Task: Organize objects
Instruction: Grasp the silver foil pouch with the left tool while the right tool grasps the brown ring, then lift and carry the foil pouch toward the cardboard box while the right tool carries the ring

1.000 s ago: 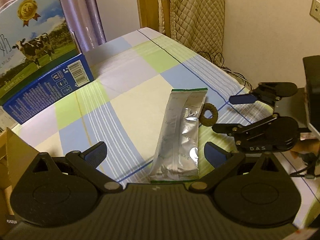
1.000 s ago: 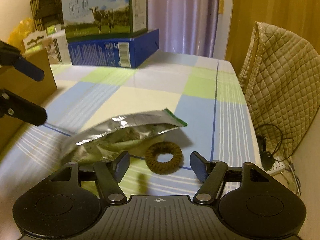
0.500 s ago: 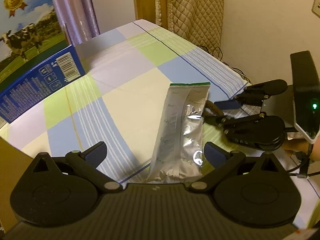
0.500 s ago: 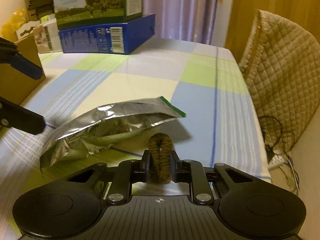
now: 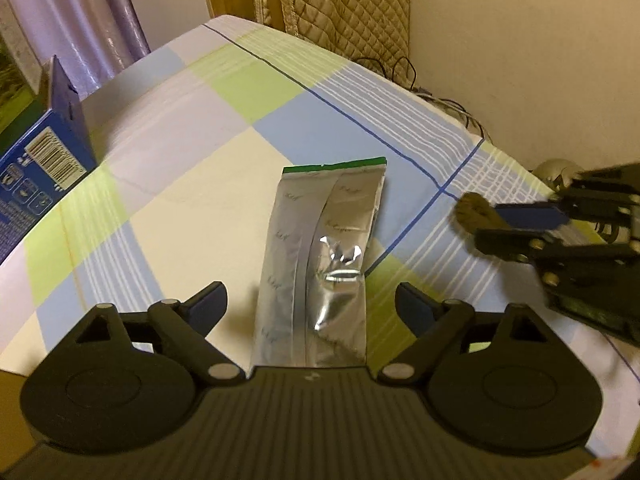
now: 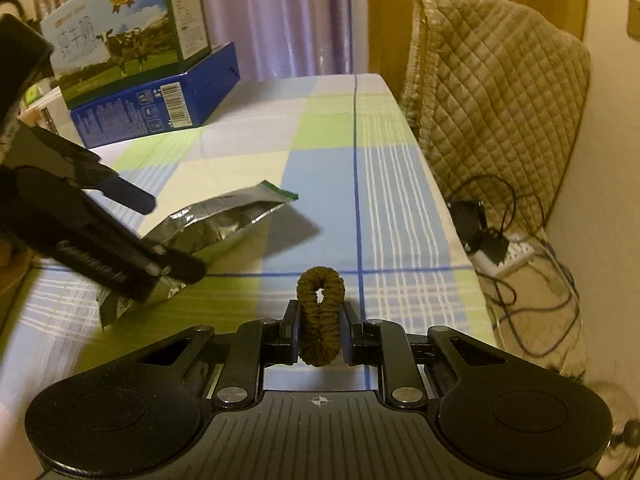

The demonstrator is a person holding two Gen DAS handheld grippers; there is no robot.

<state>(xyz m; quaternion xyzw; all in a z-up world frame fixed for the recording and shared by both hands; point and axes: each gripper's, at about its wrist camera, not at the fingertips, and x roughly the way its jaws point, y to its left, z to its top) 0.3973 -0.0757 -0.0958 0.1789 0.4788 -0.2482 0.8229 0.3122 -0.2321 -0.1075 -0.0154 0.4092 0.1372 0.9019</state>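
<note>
A silver foil pouch (image 5: 320,240) with a green top edge lies on the checked tablecloth (image 5: 180,120). My left gripper (image 5: 312,304) straddles the pouch's near end and its jaws are closing, the blue pads still apart from the foil. In the right wrist view the pouch (image 6: 224,224) shows with the left gripper (image 6: 172,236) over it. My right gripper (image 6: 320,320) is shut on a brown hair tie (image 6: 320,312), squeezed into a narrow loop and held just above the cloth. In the left wrist view the right gripper (image 5: 516,220) holds the hair tie (image 5: 472,208) to the pouch's right.
A milk carton box (image 6: 120,44) rests on a blue box (image 6: 160,104) at the table's far left corner. A quilted cover (image 6: 492,92) hangs beyond the right edge of the table, with cables and a power strip (image 6: 508,248) on the floor below.
My right gripper shut on the hair tie and lifted it away from the pouch. My left gripper came down and forward over the pouch, and its jaws have narrowed a little.
</note>
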